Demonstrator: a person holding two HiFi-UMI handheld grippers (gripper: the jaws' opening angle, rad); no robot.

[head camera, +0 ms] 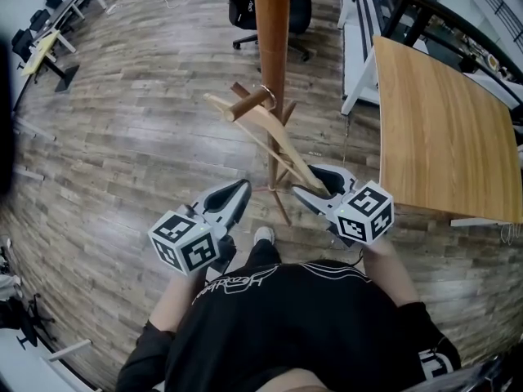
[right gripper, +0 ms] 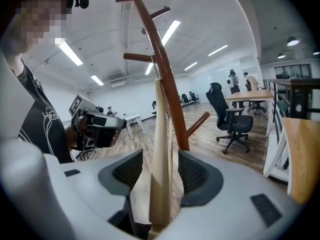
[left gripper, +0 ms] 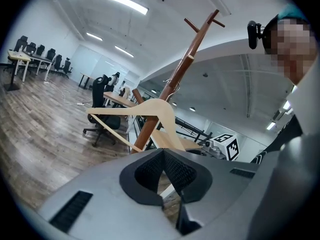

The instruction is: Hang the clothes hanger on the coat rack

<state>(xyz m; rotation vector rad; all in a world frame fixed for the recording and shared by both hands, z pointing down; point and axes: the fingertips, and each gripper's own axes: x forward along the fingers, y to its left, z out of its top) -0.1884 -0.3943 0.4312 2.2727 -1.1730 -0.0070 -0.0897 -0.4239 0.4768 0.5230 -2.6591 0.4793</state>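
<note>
Right gripper view has the right gripper (right gripper: pixel 160 159) with its pads spread apart and the end of the wooden hanger (right gripper: pixel 161 129) sitting loose between them, not squeezed. Left gripper (left gripper: pixel 163 153) has its jaws pinched together on nothing, off to the side. Hanger's hook sits over a peg (head camera: pixel 249 103) on the coat rack (head camera: pixel 272 23).

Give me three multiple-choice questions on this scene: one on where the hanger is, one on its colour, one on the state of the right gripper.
1. Where does the hanger hang? A a door handle; B a peg of the coat rack; C a wall hook.
2. Its colour? A pale wood; B black; C red.
3. The right gripper's jaws? A shut, empty; B clamped on a cloth; C apart round the hanger's end.
B: it hooks over that peg. A: every view shows light wood. C: gaps show on both sides of the arm.
</note>
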